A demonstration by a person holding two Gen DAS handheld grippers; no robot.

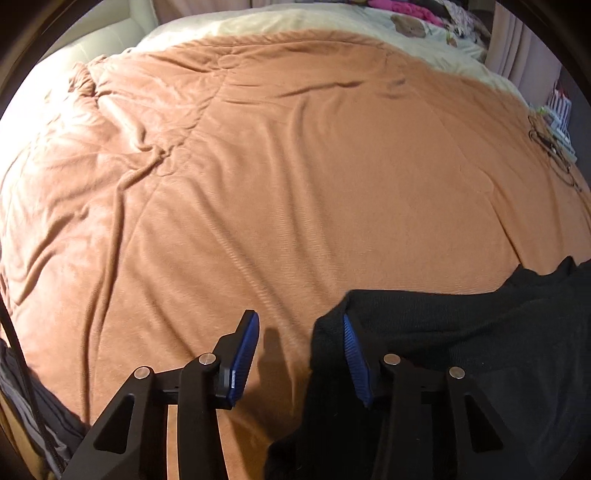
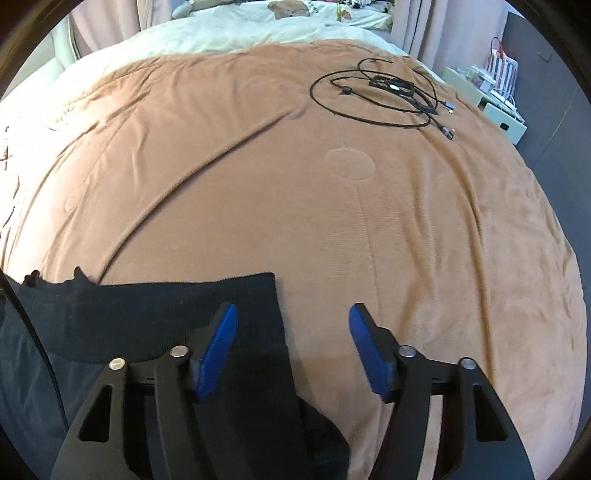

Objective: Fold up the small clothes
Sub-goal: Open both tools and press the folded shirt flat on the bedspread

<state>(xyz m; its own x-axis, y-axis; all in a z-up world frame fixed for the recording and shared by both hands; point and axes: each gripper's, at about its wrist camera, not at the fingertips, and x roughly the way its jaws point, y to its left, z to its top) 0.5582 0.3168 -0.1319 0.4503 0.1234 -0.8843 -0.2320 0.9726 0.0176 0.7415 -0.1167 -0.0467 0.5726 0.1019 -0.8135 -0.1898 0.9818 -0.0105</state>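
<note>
A black knit garment (image 1: 461, 332) lies on the near edge of the orange blanket (image 1: 295, 166). In the left wrist view it fills the lower right; its left edge runs between my fingers. My left gripper (image 1: 301, 332) is open, straddling that edge, with the right finger over the cloth. In the right wrist view the garment (image 2: 147, 302) lies at the lower left, its ribbed band on top. My right gripper (image 2: 293, 325) is open, straddling the garment's right edge, with the left finger (image 2: 218, 347) over the cloth.
Coiled black cables (image 2: 388, 92) lie on the blanket at the far right. A cream duvet (image 2: 221, 33) and pillows lie at the far end of the bed. A white shelf with bags (image 2: 495, 96) stands beside the bed at the right. Grey cloth (image 1: 33, 406) hangs at the near left.
</note>
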